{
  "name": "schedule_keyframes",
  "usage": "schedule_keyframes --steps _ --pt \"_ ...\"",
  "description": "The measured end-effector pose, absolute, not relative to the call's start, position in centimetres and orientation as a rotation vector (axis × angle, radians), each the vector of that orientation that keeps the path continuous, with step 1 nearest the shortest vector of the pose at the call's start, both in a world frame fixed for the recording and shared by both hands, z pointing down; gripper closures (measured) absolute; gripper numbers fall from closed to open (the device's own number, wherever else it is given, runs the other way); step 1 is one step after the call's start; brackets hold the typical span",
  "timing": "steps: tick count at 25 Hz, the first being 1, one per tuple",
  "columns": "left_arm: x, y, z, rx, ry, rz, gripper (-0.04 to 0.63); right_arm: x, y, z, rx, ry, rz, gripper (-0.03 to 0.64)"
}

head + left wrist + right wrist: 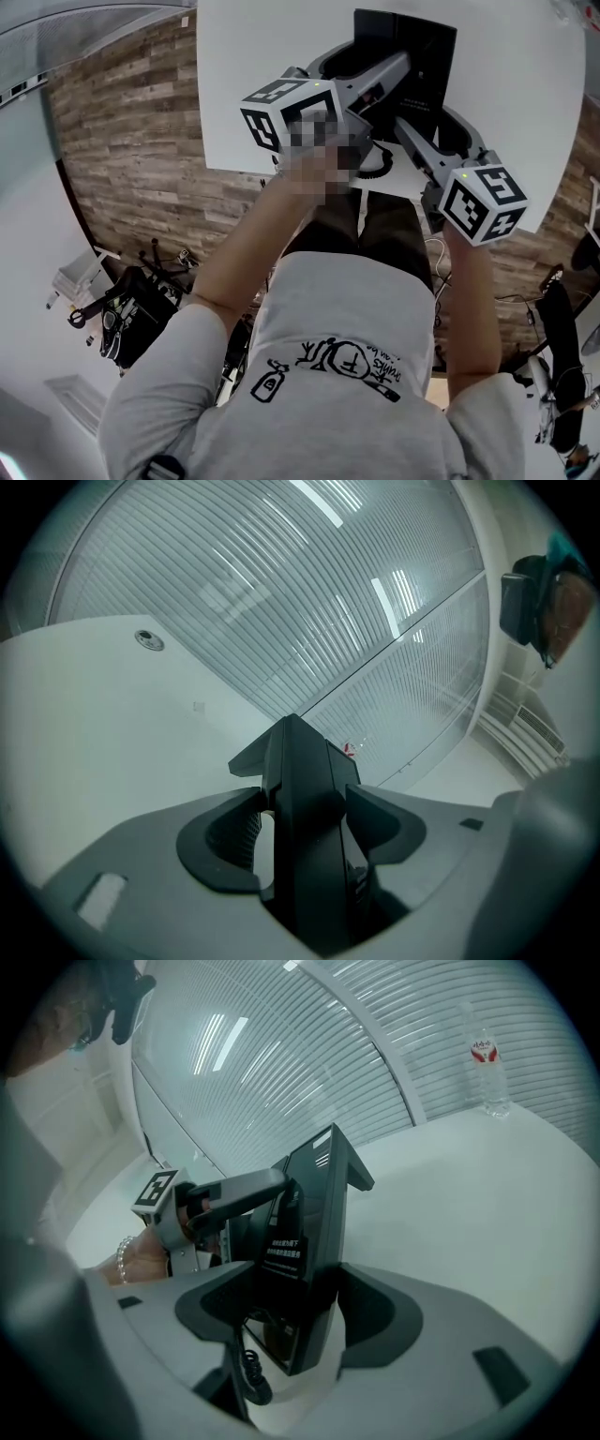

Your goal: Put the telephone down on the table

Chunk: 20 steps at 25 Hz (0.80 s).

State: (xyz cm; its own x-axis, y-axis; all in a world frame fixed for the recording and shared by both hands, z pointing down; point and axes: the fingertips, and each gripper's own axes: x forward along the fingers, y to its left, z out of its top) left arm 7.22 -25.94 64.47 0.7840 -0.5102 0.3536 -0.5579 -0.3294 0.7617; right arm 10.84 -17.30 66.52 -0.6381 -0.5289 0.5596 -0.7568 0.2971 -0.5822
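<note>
**Left side.** Your left gripper (302, 832) has its jaws closed on a narrow black edge of the telephone (417, 47). That edge stands upright between the pads, with no gap on either side. The hold sits on one flank of the set, which I judge is meant to leave the opposite flank free for the other tool.

**Centre.** The telephone is carried between the two grippers over the white bench (244, 56), with its body tilted steeply rather than flat. Its coiled cord (251, 1372) hangs loose below the lower end. No view shows whether that lower end touches the bench. I judge the set is not yet put down, since both tools bear it.

**Right side.** Your right gripper (309, 1316) is clamped across the labelled body of the telephone. A two-sided grip keeps a wide, awkward set from swinging as it goes down.

**Far right.** A water bottle (487, 1068) stands on the bench well apart from the telephone, so it is not in the way of the landing spot.
</note>
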Motion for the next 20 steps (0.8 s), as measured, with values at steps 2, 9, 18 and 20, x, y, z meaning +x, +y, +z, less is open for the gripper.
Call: schedule_keyframes --steps 2,9,18,20 --pt "7.3 -25.9 65.0 1.987 -0.8 0.062 0.321 10.9 -17.3 67.0 1.174 -2.302 1.262 0.353" --pt "7.7 -25.4 66.2 2.005 -0.803 0.08 0.321 11.1 -16.8 68.4 1.172 -2.285 1.277 0.353" --pt "7.5 -25.1 67.5 1.992 -0.819 0.054 0.319 11.1 -16.5 69.6 1.172 -2.264 1.274 0.353" --pt "7.6 -24.9 67.6 2.005 -0.819 0.06 0.319 11.2 -16.4 70.0 1.169 -2.259 1.282 0.353"
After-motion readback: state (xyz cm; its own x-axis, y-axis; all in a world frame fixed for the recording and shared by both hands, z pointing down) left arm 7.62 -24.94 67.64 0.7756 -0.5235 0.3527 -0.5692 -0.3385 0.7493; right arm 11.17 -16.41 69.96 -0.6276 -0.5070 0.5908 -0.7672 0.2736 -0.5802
